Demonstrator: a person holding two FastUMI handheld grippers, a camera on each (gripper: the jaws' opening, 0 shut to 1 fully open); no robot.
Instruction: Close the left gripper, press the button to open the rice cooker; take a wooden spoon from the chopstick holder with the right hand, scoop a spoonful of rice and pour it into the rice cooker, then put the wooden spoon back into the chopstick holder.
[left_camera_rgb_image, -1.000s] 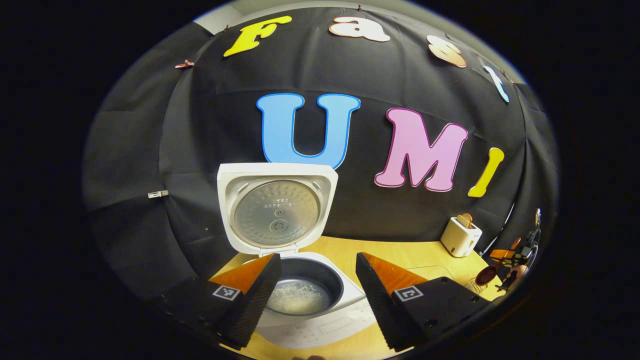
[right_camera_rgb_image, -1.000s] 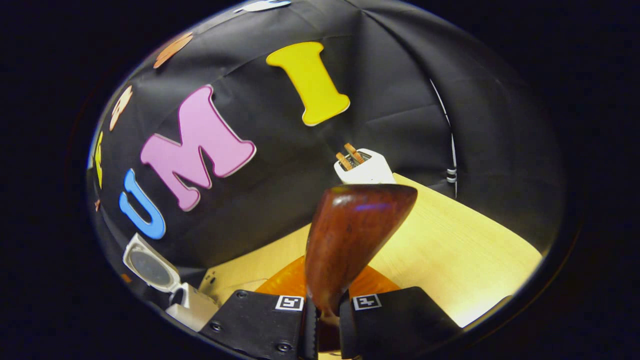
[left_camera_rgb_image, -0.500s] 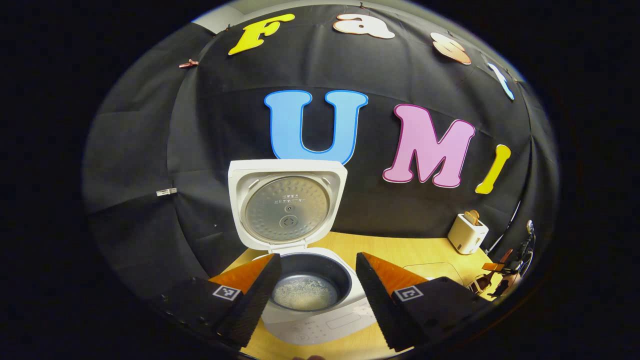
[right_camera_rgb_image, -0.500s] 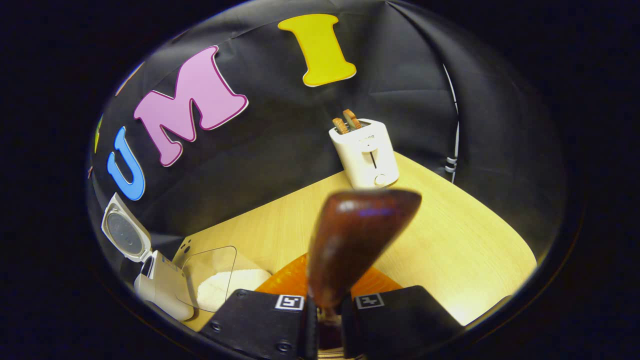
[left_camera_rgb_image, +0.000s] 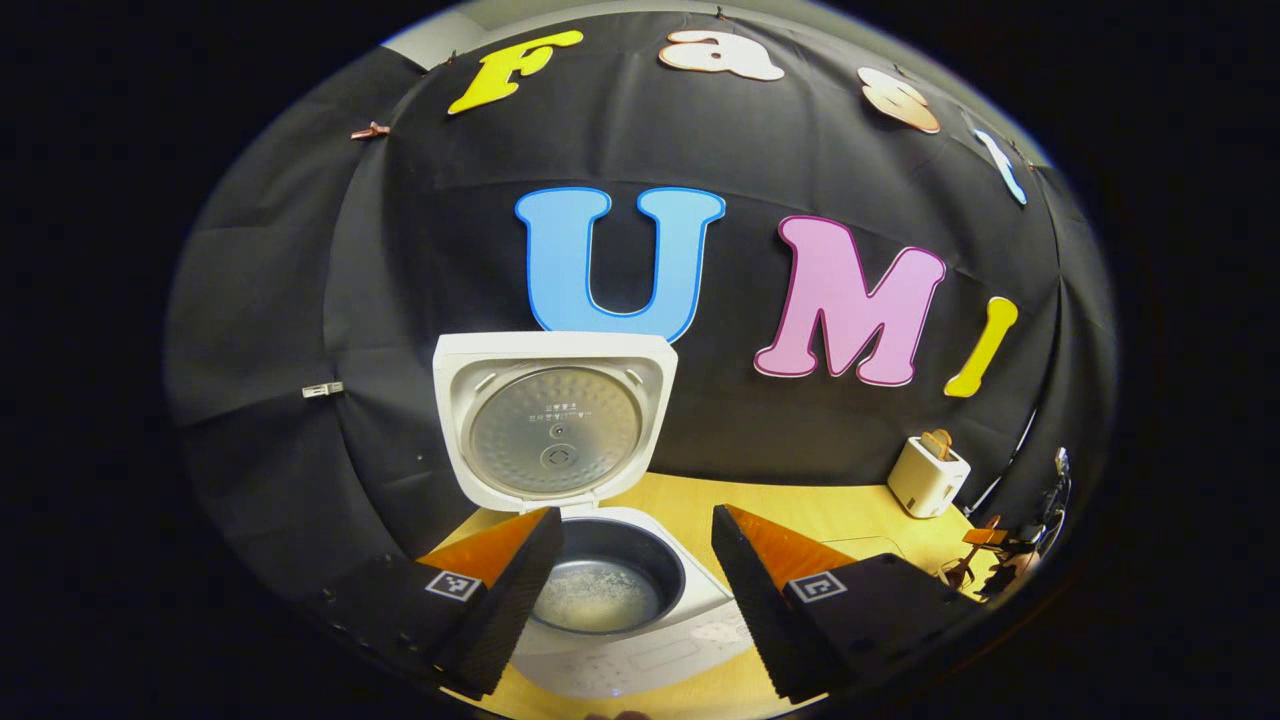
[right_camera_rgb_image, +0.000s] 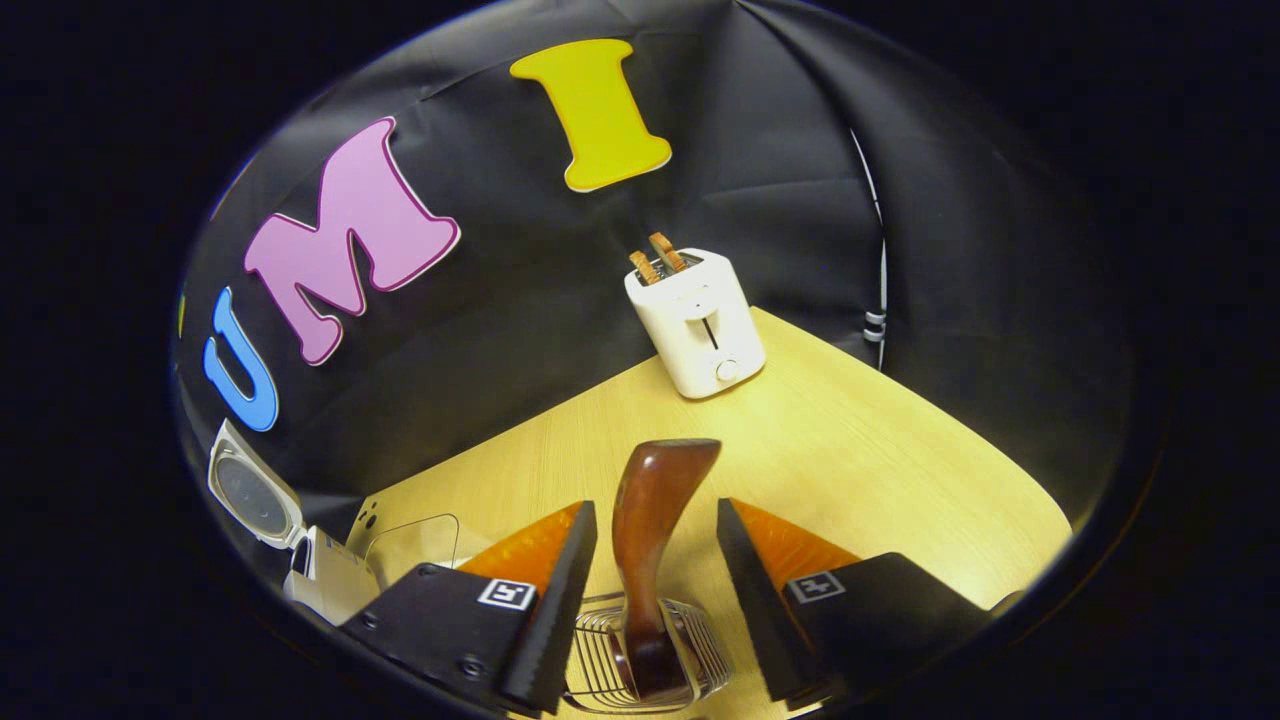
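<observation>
Left gripper view, left to right: rice cooker (left_camera_rgb_image: 600, 600) on table (left_camera_rgb_image: 800, 510), lid (left_camera_rgb_image: 553, 420) raised upright, rice grains visible in inner pot (left_camera_rgb_image: 600, 590). Left gripper (left_camera_rgb_image: 630, 590) above cooker front, jaws wide, holding nothing. Toaster (left_camera_rgb_image: 927, 475) far right against booth wall.

Right gripper view, left to right: cooker at left edge, clear rice container (right_camera_rgb_image: 415, 545) just beside it. Right gripper (right_camera_rgb_image: 655, 590) with jaws wide, 2 fingers clear of wooden spoon (right_camera_rgb_image: 650, 530). Spoon standing upright in wire chopstick holder (right_camera_rgb_image: 645, 655), between fingers, untouched.
</observation>
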